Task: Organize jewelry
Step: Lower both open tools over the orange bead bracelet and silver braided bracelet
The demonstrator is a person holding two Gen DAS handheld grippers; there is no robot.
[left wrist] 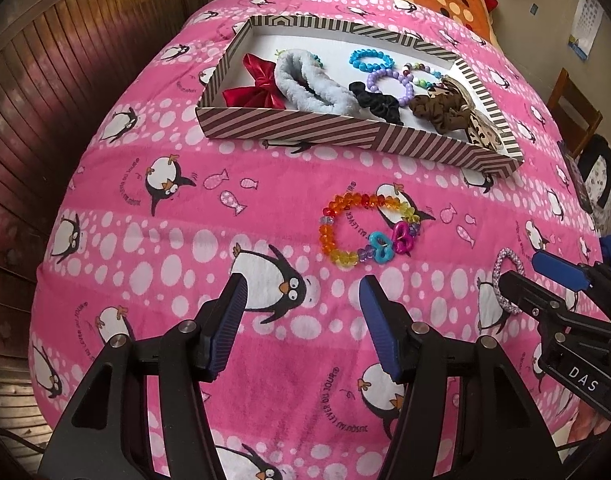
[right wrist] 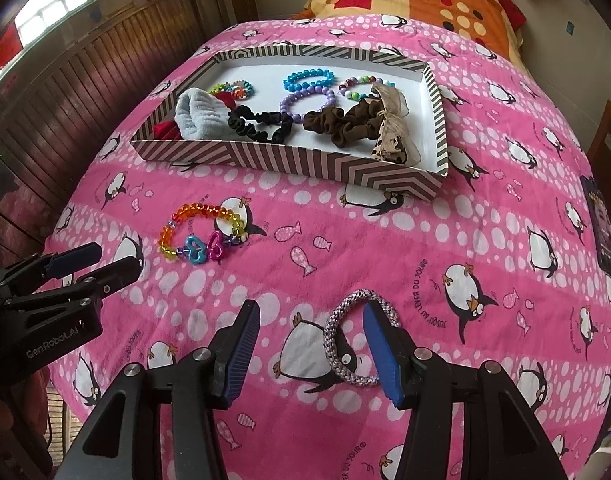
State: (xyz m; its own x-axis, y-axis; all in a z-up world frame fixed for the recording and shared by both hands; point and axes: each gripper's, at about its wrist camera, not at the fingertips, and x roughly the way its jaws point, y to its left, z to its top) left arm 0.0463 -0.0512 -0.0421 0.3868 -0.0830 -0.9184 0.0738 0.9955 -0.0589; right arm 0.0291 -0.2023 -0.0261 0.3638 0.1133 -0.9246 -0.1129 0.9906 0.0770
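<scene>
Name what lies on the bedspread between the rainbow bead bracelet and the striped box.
Nothing: between the rainbow bead bracelet and the striped box there is only bare pink penguin bedspread. Both wrist views show this.

Pink penguin bedspread [right wrist: 385,248] carries striped box [right wrist: 305,164], rainbow bead bracelet [right wrist: 201,232], braided ring bracelet [right wrist: 345,344]

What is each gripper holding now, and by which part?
Nothing is held. The left gripper is open above the bedspread. The right gripper is open too, with the sparkly bracelet lying between its fingers, not pinched.
</scene>
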